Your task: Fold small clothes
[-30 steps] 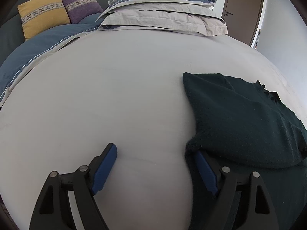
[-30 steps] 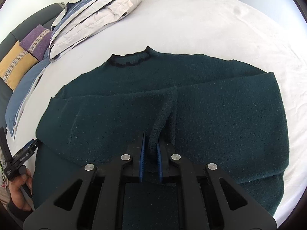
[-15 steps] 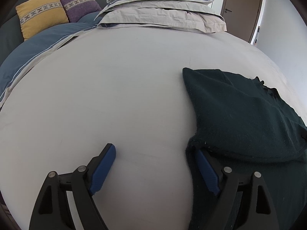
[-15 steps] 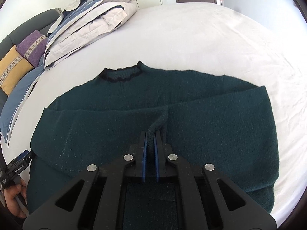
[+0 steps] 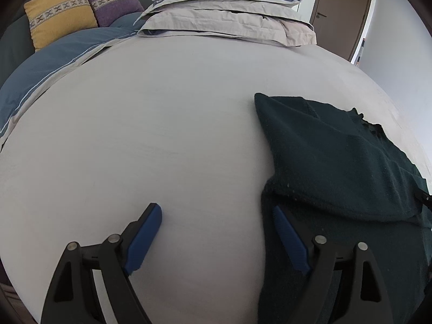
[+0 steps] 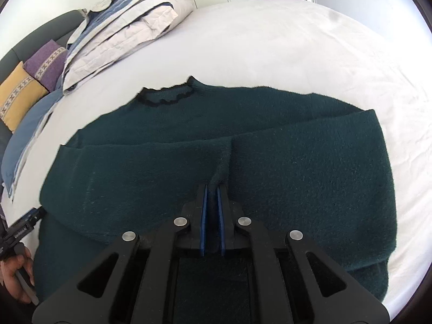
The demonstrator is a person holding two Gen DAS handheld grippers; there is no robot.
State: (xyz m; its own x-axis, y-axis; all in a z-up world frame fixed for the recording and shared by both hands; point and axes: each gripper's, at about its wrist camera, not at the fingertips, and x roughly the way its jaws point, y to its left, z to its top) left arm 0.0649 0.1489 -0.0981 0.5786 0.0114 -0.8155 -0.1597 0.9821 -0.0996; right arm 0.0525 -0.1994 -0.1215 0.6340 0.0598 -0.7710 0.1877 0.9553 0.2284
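- Left wrist view: the dark green sweater (image 5: 337,162) lies on the right part of the white bed sheet (image 5: 162,135); its left edge runs from the far corner down to the right finger.
- A wide stretch of bare sheet extends left of that edge and ahead, up to the stacked bedding (image 5: 229,13) and two cushions (image 5: 81,13) at the far side.
- The left gripper (image 5: 216,221) sits low over the sheet with its jaws spread wide, holding nothing; its right finger meets the sweater's edge, under a folded flap.
- Right wrist view: the sweater (image 6: 297,175) lies flat, collar pointing away, both side panels folded inward and meeting at the centre.
- Bare sheet (image 6: 297,48) surrounds the sweater beyond the collar and to the right.
- The right gripper (image 6: 212,189) points toward the collar, jaws pinched together on a raised ridge of fabric at the centre seam.
- A hand (image 6: 16,278) on the other tool shows at the lower left edge.
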